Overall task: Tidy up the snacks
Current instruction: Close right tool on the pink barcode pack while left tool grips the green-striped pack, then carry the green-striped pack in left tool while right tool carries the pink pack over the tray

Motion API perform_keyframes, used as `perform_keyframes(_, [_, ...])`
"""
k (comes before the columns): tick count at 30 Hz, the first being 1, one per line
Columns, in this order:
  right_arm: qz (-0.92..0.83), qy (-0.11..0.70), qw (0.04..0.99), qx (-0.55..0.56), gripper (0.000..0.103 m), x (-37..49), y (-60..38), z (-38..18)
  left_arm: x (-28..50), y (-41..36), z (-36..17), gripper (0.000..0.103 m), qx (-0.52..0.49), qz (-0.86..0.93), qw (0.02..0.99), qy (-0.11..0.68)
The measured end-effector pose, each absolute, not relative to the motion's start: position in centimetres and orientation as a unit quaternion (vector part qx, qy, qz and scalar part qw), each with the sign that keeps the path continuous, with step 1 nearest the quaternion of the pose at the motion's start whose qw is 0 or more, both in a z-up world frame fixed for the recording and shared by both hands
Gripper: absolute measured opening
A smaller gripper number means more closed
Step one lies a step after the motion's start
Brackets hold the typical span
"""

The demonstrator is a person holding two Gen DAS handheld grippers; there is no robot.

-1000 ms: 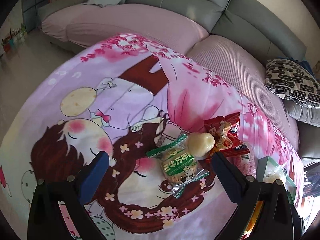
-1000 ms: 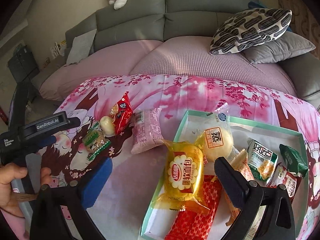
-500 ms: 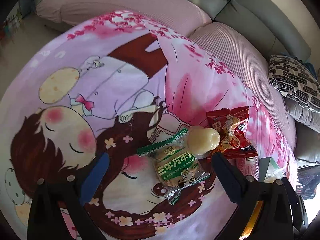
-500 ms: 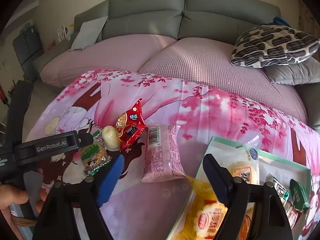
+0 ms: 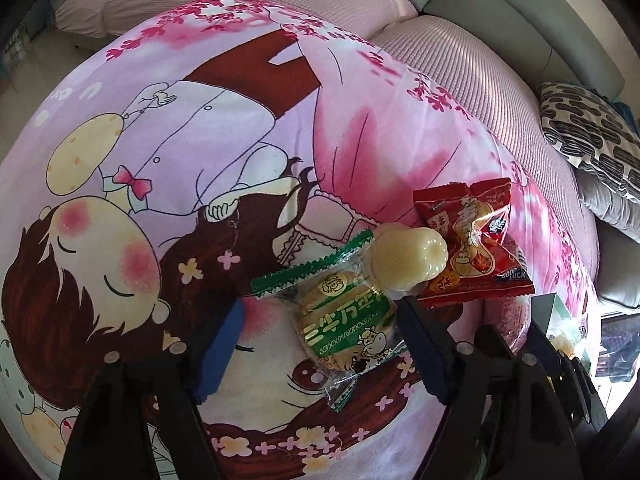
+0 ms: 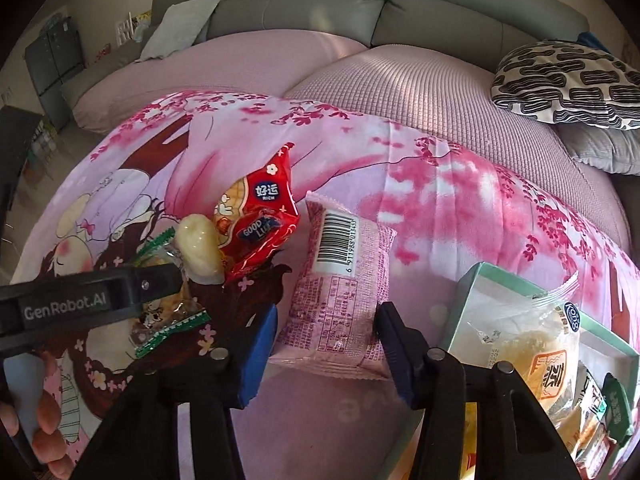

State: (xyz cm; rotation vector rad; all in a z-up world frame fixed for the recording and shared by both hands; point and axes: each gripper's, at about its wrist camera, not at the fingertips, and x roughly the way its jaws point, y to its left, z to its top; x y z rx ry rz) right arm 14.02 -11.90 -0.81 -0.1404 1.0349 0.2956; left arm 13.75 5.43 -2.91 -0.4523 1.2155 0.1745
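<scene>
The left gripper (image 5: pixel 320 340) straddles the green packet (image 5: pixel 344 320) with jaws open; its long axis slants toward the pale jelly (image 5: pixel 408 260). The right gripper (image 6: pixel 326 344) brackets the pink packet (image 6: pixel 340 292), jaws open, barcode end pointing away, beside the box (image 6: pixel 466 312).

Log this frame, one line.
left hand-held gripper: open, straddling green cookie pack | right hand-held gripper: open, straddling pink packet | box: partly filled
</scene>
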Motion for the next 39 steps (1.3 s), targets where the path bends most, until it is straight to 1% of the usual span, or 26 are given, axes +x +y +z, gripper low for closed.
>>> perform_keyframes(3, [0.137, 0.497, 0.855, -0.061, 0.053, 14.4, -12.2, -1.0, 14.0, 5.0, -3.0, 0.074, -0.205, 0.077, 0.794, 0.567])
perform_keyframes(5, [0.134, 0.497, 0.855, -0.063, 0.051, 14.6, -12.2, -1.1, 14.1, 4.8, -3.0, 0.068, -0.205, 0.072, 0.795, 0.566])
perform_keyframes(6, [0.134, 0.498, 0.855, -0.062, 0.049, 14.7, -12.1, -1.1, 14.1, 4.8, -3.0, 0.061, -0.208, 0.066, 0.796, 0.565])
perform_keyframes(7, [0.133, 0.498, 0.855, -0.062, 0.048, 14.7, -12.1, -1.0, 14.1, 4.7, -2.9, 0.057, -0.211, 0.060, 0.796, 0.564])
perform_keyframes(10, [0.129, 0.499, 0.855, -0.059, 0.044, 14.8, -12.3, -1.0, 14.2, 4.4, -2.8, 0.050, -0.208, 0.054, 0.798, 0.563])
perform_keyframes(12, [0.126, 0.497, 0.857, -0.054, 0.040, 14.7, -12.5, -0.9, 14.1, 4.5, -2.7, 0.049, -0.210, 0.051, 0.799, 0.560])
perform_keyframes(15, [0.125, 0.498, 0.857, -0.049, 0.039, 14.6, -12.7, -0.7, 14.0, 4.5, -2.6, 0.047, -0.213, 0.048, 0.801, 0.557])
perform_keyframes(16, [0.125, 0.497, 0.857, -0.046, 0.039, 14.5, -12.7, -0.5, 14.0, 4.6, -2.5, 0.045, -0.215, 0.047, 0.802, 0.555])
perform_keyframes(17, [0.126, 0.497, 0.858, -0.042, 0.038, 14.3, -12.8, -0.4, 13.7, 4.7, -2.2, 0.038, -0.215, 0.048, 0.805, 0.550])
perform_keyframes(19, [0.127, 0.495, 0.859, -0.034, 0.038, 13.9, -13.1, -0.1, 13.2, 5.0, -1.5, 0.033, -0.224, 0.045, 0.809, 0.541])
perform_keyframes(23, [0.130, 0.490, 0.861, -0.024, 0.038, 13.0, -13.3, 0.7, 13.0, 4.8, -1.1, 0.030, -0.226, 0.043, 0.812, 0.536])
perform_keyframes(27, [0.133, 0.483, 0.866, -0.017, 0.038, 12.0, -13.5, 1.5, 12.7, 5.1, -0.5, 0.023, -0.240, 0.029, 0.818, 0.521])
perform_keyframes(30, [0.132, 0.480, 0.867, -0.008, 0.038, 11.4, -13.9, 2.0, 12.6, 4.8, -0.1, 0.023, -0.236, 0.026, 0.822, 0.518])
perform_keyframes(35, [0.130, 0.475, 0.871, 0.005, 0.038, 10.2, -14.5, 2.9, 12.1, 4.7, 0.9, 0.019, -0.240, 0.015, 0.829, 0.505])
perform_keyframes(39, [0.131, 0.466, 0.875, 0.011, 0.038, 9.3, -15.0, 3.8, 11.5, 4.5, 1.8, 0.019, -0.238, 0.008, 0.835, 0.497])
